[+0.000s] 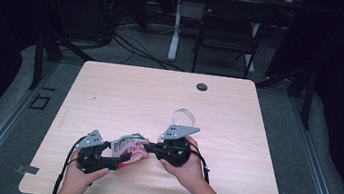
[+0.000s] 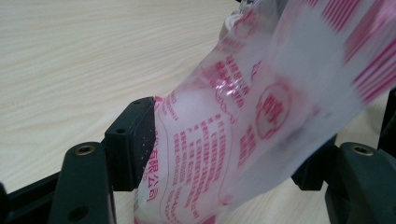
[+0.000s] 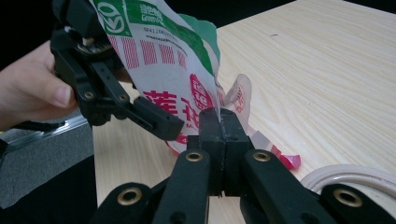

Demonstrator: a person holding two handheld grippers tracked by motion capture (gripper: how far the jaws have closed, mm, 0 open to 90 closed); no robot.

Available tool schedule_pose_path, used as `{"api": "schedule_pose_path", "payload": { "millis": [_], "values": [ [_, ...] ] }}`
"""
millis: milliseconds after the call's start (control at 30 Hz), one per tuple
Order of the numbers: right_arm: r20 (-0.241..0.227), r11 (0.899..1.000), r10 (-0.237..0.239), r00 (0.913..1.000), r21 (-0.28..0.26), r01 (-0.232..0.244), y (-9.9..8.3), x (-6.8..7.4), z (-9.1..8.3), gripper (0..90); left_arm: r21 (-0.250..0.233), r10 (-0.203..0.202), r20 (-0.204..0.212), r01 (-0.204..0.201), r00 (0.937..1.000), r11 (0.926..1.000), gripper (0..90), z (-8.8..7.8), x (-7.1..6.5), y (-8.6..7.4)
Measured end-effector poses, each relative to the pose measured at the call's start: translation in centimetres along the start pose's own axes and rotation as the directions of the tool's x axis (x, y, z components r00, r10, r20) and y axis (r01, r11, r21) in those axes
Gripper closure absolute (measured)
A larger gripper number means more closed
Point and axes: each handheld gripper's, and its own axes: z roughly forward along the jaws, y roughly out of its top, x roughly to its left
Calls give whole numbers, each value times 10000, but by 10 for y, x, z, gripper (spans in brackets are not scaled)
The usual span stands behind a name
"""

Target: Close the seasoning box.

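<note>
Two grippers are working one plastic bag near the front edge of the table.
I'm pinching the bag's edge with my right gripper, jaws pressed together; my left gripper is standing spread, the bag lying between its jaws.

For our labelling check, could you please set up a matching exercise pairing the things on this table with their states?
Things:
1. right gripper
2. left gripper
3. bag
4. tape roll

States:
A. jaws apart, bag between them
B. lying alone on the table
C. shut on the bag's edge
D. printed red and green, held up between both grippers

Pairs: 1-C, 2-A, 3-D, 4-B
</note>
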Motion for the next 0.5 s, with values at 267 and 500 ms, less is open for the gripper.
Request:
{"api": "schedule_pose_path", "payload": {
  "millis": [267,500],
  "values": [
    [59,10000,69,10000,-54,-69,-1,0,1,896,843,344,-233,-323,9991,9959,325,14,3,-9],
    [50,10000,55,10000,30,-55,-3,0,0,888,1526,735,-574,-640,9956,9862,300,25,3,-15]
  ]
}}
